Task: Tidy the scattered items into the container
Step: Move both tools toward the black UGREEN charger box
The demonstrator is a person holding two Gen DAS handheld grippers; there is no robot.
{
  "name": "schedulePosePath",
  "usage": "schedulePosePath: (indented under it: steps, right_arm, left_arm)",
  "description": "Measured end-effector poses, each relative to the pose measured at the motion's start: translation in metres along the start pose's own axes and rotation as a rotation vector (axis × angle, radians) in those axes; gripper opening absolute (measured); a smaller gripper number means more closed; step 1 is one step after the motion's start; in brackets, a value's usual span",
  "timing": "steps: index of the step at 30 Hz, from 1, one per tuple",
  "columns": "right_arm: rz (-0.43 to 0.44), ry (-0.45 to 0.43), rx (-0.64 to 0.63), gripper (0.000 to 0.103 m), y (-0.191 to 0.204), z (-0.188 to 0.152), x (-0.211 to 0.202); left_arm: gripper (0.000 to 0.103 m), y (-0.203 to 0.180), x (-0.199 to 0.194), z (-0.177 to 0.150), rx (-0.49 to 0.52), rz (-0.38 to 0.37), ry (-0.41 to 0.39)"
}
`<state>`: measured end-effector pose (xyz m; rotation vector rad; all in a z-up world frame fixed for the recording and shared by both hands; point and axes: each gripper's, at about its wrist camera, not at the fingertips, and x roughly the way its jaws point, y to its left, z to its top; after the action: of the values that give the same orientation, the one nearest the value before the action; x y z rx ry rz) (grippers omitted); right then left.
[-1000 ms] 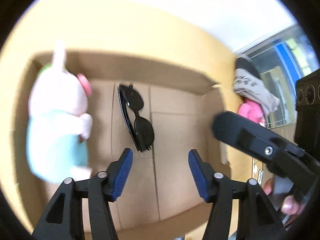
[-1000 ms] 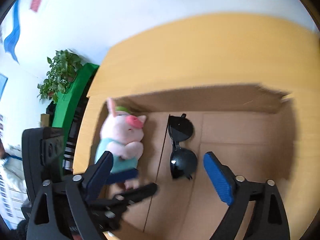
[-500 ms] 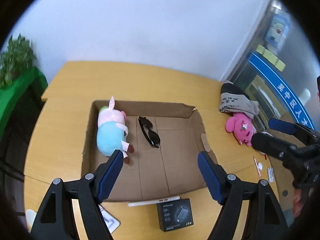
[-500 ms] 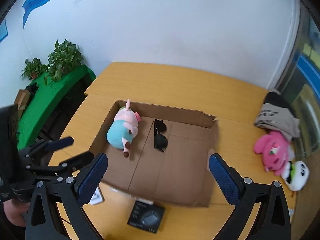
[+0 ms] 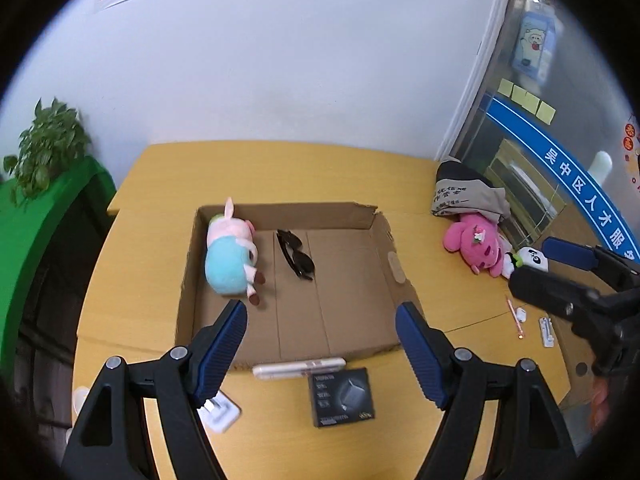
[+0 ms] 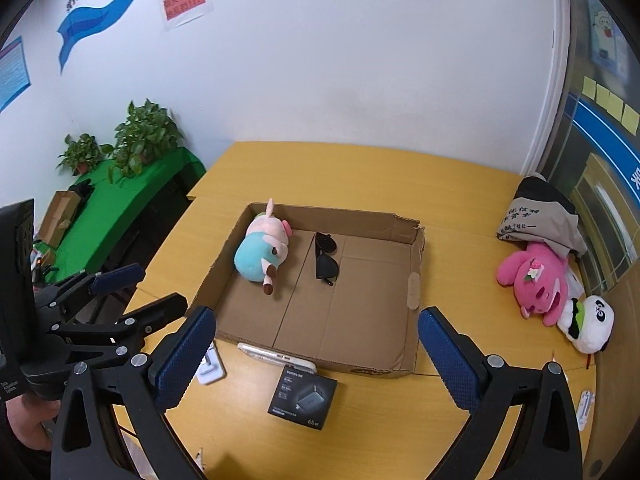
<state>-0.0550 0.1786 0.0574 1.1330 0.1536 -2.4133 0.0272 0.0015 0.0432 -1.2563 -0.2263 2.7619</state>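
The task is sitting partway done; a pig plush in a pale blue outfit and folded black sunglasses are lying inside the shallow cardboard box, apart from each other; outside it, a slim white phone is resting against the near wall, a matte black charger box is lying just in front, and a fuzzy pink plush and a panda plush are waiting well to the right on the smooth yellow table; the left gripper and the right gripper are both hanging released above the near edge, ribbed blue pads grasping nothing.
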Motion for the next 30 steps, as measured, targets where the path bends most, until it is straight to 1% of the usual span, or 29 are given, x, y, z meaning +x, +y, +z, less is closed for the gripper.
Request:
schedulePosePath:
  steps: [2, 4, 7, 10, 13, 16, 24, 28, 30]
  right_arm:
    - [0.031, -0.013, 0.008, 0.103, -0.008, -0.005, -0.004]
    - [0.064, -0.007, 0.004, 0.103, -0.014, -0.011, -0.002]
    - [0.107, 0.005, 0.009, 0.103, -0.022, -0.021, 0.002]
    - [0.153, 0.021, 0.02, 0.103, -0.027, -0.028, 0.005]
    - [0.15, 0.032, -0.005, 0.103, -0.029, -0.033, 0.007]
    - [0.151, 0.039, 0.018, 0.103, -0.036, -0.034, 0.009]
    - [0.1, 0.048, 0.037, 0.103, -0.036, -0.031, 0.024]
    - [0.087, 0.062, 0.058, 0.103, -0.035, -0.029, 0.033]
    - [0.086, 0.067, 0.078, 0.103, -0.037, -0.03, 0.036]
  left_arm:
    - [0.077, -0.01, -0.004, -0.008, 0.007, 0.033, 0.01]
    - [0.077, -0.015, -0.008, -0.018, -0.005, 0.054, 0.02]
    - [0.077, -0.018, -0.01, -0.03, -0.042, 0.06, 0.046]
    - [0.077, -0.019, -0.009, -0.038, -0.072, 0.068, 0.05]
    - [0.077, -0.02, -0.004, -0.041, -0.093, 0.054, 0.067]
    - [0.077, -0.023, 0.003, -0.041, -0.084, 0.036, 0.071]
    - [0.077, -0.015, 0.031, -0.03, -0.046, -0.041, 0.095]
    - [0.077, -0.013, 0.046, -0.021, -0.019, -0.08, 0.129]
    - [0.077, -0.011, 0.054, -0.02, -0.023, -0.103, 0.149]
